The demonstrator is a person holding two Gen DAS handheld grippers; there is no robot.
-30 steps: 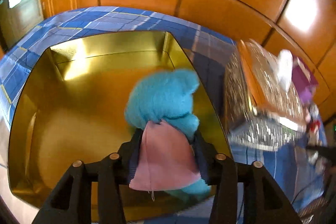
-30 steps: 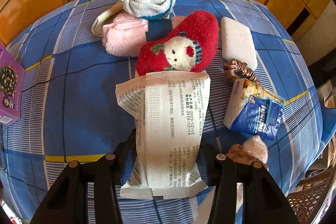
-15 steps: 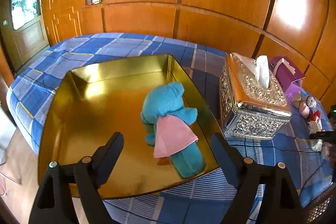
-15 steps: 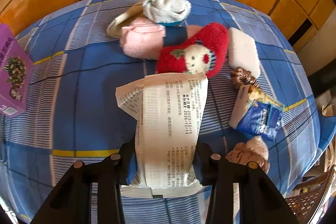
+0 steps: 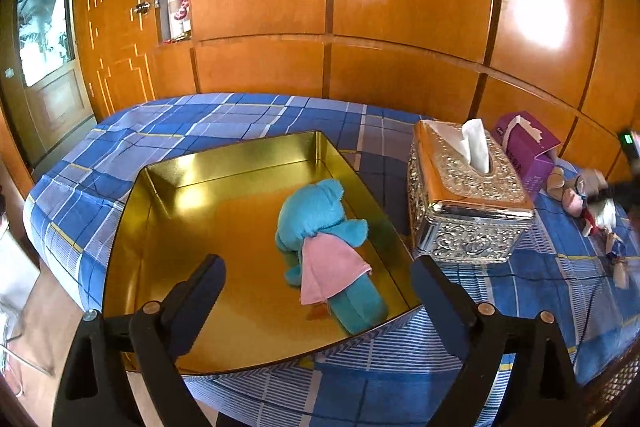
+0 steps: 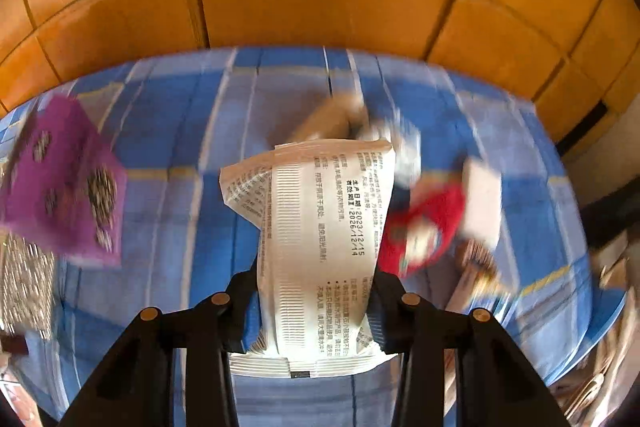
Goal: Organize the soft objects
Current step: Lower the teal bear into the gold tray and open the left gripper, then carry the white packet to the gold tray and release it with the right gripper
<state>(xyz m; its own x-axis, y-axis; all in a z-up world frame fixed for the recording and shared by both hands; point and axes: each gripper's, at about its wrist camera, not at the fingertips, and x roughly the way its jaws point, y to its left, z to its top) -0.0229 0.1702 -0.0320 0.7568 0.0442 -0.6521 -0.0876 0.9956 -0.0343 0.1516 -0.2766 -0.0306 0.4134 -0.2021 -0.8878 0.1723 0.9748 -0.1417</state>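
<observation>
Your left gripper (image 5: 316,277) hangs above the near edge of the gold tray (image 5: 240,163), and its jaws are opening, already wide, with nothing pressed between them. The blue plush toy (image 5: 320,223) with its pink cloth skirt (image 5: 330,269) lies on its own inside the gold tray, toward the tray's right wall, with its head pointing to the far wall. The gold tray sits on the table (image 5: 200,115) under a blue plaid cloth. Just to the right of the tray stands an ornate silver tissue box (image 5: 468,215) with a white tissue sticking up, and beyond that, farther from the tray, a purple carton (image 5: 528,147) and a blurred cluster of small soft things.

Your right gripper (image 6: 314,287) holds a white soft packet (image 6: 316,247) printed with black text, its jaws narrowed and pressing the packet's sides, and the packet is off the table. This view is blurred. Past the packet you can make out a red plush slipper (image 6: 424,227) to its right and the purple carton (image 6: 64,183) to its left.
</observation>
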